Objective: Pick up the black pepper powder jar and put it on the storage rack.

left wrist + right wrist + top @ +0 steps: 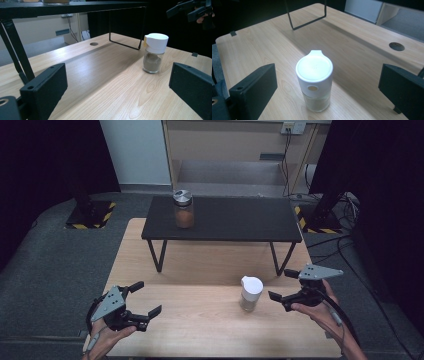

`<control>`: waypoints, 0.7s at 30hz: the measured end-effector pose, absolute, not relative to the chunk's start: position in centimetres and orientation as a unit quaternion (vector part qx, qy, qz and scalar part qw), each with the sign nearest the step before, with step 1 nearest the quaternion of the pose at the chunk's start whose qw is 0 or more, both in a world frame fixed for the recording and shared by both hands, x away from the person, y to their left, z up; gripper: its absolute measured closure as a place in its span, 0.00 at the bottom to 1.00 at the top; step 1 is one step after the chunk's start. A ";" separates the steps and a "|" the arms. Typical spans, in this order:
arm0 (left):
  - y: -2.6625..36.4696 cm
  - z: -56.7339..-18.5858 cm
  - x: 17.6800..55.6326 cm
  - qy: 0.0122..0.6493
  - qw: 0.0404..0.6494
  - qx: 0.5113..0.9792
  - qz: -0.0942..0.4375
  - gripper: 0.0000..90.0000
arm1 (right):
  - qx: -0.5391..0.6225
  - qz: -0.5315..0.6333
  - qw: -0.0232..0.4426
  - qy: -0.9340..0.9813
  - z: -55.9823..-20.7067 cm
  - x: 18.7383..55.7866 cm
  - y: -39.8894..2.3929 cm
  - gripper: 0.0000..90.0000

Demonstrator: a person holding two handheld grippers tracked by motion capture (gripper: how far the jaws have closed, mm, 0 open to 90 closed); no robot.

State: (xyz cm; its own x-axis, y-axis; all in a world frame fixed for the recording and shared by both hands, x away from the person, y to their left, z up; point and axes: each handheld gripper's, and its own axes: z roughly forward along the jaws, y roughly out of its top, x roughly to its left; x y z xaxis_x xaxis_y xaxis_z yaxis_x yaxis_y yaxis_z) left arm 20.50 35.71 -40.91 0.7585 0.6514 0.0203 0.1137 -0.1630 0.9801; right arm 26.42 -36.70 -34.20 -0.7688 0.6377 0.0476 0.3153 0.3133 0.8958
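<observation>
A small glass jar [250, 292] with a white flip lid and brownish powder stands on the wooden table [200, 265], right of centre near the front. My right gripper [280, 284] is just to its right, open and pointing at it. In the right gripper view the jar [314, 80] stands upright a little ahead of the spread jaws of my right gripper [328, 76], untouched. My left gripper [147, 297] is open at the front left with nothing in it. In the left gripper view the jar [154, 53] stands well ahead of the wide jaws of my left gripper [117, 85].
A low black shelf [225, 220] on thin metal legs stands on the far half of the table. On its left part is a bigger jar [183, 210] with a silver lid and orange-brown contents. The tabletop has a round cable hole [396, 46]. Grey floor surrounds the table.
</observation>
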 end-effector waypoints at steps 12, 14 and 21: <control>35.7 -40.9 20.5 0.261 0.591 0.729 0.226 0.01 | 0.296 0.499 0.140 0.802 -36.3 28.3 -34.3 0.03; 35.7 -40.9 20.5 0.262 0.591 0.729 0.226 0.01 | 0.294 0.499 0.137 0.804 -36.6 28.6 -33.9 0.03; 35.7 -40.8 20.4 0.262 0.590 0.730 0.226 0.01 | 0.293 0.493 0.136 0.808 -37.5 29.4 -32.7 0.05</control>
State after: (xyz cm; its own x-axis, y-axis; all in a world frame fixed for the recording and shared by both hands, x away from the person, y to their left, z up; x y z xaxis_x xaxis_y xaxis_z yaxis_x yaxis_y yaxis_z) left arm 20.45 35.72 -40.85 0.7606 0.6489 0.0219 0.1145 -0.1672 0.9792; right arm 29.40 -32.73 -37.46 -0.7916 0.6072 0.0690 0.3389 0.3422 0.8764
